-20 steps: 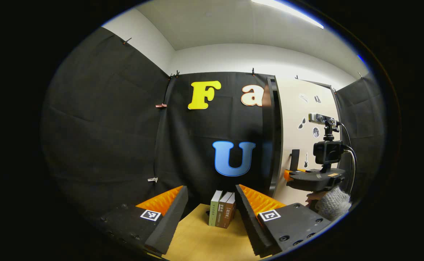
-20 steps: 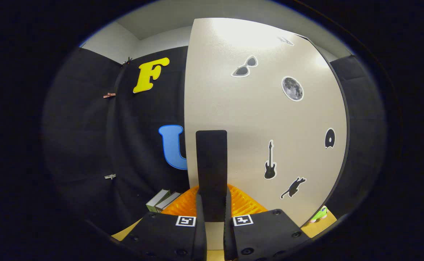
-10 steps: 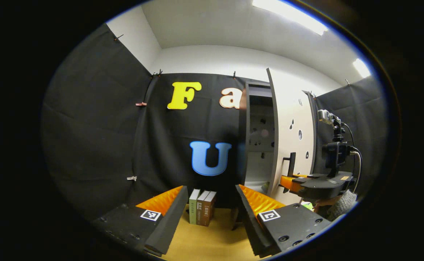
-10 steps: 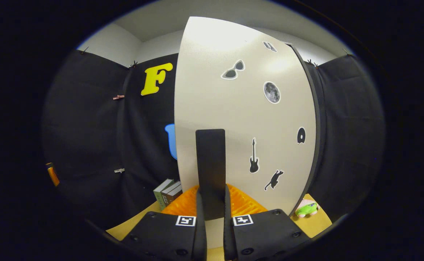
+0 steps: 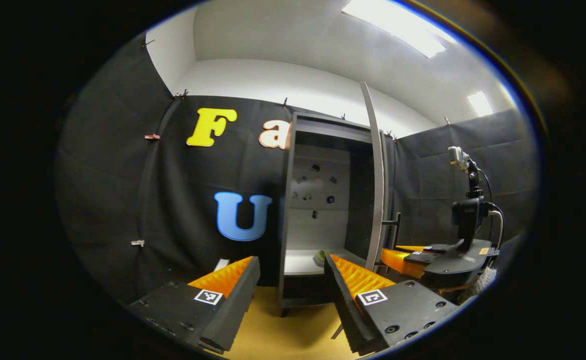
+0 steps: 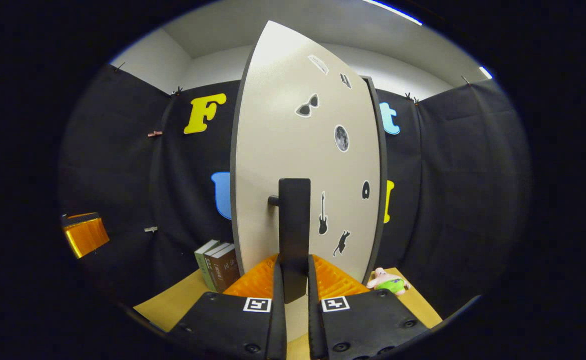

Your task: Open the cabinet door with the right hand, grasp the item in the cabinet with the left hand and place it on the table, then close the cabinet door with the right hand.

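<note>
Over the last second the cabinet door [image 6: 303, 165] has swung from nearly shut to wide open, the right gripper [image 6: 293, 285] clamped on its handle [image 6: 294, 225]. The left gripper [image 5: 287, 280] hangs wide, empty. A small item [image 5: 321, 256], probably greenish, lies on the cabinet shelf [image 5: 303, 262], now reachable.

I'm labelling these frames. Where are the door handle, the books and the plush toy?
door handle [image 6: 294, 235], right gripper view, middle of the black bar
books [image 6: 218, 264], right gripper view, a spine
plush toy [image 6: 389, 284], right gripper view, its green middle
</note>
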The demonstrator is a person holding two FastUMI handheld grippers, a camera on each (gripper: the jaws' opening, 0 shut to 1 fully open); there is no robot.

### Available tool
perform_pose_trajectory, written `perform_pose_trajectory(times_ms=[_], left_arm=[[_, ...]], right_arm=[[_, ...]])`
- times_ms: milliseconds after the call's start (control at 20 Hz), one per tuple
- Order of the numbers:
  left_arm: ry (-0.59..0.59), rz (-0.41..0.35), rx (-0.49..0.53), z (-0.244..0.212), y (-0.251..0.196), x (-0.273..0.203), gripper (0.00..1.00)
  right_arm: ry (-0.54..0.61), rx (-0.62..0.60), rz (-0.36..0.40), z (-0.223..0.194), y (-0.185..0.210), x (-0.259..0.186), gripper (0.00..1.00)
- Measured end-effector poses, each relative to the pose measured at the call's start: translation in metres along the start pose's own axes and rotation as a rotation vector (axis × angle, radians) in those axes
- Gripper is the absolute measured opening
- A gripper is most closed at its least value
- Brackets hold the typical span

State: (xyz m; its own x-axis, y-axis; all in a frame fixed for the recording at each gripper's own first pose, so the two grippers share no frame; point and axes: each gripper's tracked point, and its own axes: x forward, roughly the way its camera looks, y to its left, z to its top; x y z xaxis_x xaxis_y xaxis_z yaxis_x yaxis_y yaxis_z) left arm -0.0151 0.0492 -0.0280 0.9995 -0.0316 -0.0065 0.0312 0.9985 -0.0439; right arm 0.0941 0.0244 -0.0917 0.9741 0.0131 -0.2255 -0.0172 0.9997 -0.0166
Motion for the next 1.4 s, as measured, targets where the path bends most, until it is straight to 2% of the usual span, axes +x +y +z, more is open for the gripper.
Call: perform_pose_trajectory(times_ms=[250, 450, 500, 550, 600, 650, 700, 900, 1300, 1350, 1400], left_arm=[[0.015, -0.097, -0.018, -0.009, -0.037, 0.014, 0.83], [0.036, -0.15, -0.029, -0.021, -0.062, 0.039, 0.79], [0.041, -0.157, -0.03, -0.025, -0.069, 0.047, 0.83], [0.049, -0.163, -0.03, -0.028, -0.076, 0.054, 0.83], [0.057, -0.168, -0.03, -0.032, -0.084, 0.06, 0.78], [0.066, -0.17, -0.031, -0.035, -0.09, 0.07, 0.78], [0.076, -0.174, -0.032, -0.04, -0.098, 0.081, 0.83], [0.09, -0.185, -0.031, -0.051, -0.122, 0.116, 0.83], [0.109, -0.162, 0.008, -0.067, -0.14, 0.185, 0.83], [0.109, -0.154, 0.023, -0.068, -0.141, 0.194, 0.83], [0.11, -0.151, 0.034, -0.07, -0.143, 0.202, 0.83]], right_arm=[[0.0, 0.054, -0.05, 0.003, -0.026, -0.015, 0.21], [0.004, 0.054, -0.004, 0.002, -0.048, -0.021, 0.2], [0.008, 0.061, 0.007, 0.002, -0.053, -0.022, 0.2], [0.008, 0.072, 0.019, 0.003, -0.059, -0.023, 0.2], [0.008, 0.075, 0.034, 0.003, -0.065, -0.024, 0.2], [0.005, 0.062, 0.05, 0.003, -0.069, -0.026, 0.2], [-0.002, 0.046, 0.061, 0.004, -0.073, -0.028, 0.21], [-0.014, -0.019, 0.075, 0.004, -0.093, -0.03, 0.2], [-0.042, 0.022, 0.092, 0.014, -0.131, -0.031, 0.2], [-0.045, 0.025, 0.088, 0.014, -0.138, -0.033, 0.15], [-0.047, 0.022, 0.078, 0.013, -0.146, -0.032, 0.19]])
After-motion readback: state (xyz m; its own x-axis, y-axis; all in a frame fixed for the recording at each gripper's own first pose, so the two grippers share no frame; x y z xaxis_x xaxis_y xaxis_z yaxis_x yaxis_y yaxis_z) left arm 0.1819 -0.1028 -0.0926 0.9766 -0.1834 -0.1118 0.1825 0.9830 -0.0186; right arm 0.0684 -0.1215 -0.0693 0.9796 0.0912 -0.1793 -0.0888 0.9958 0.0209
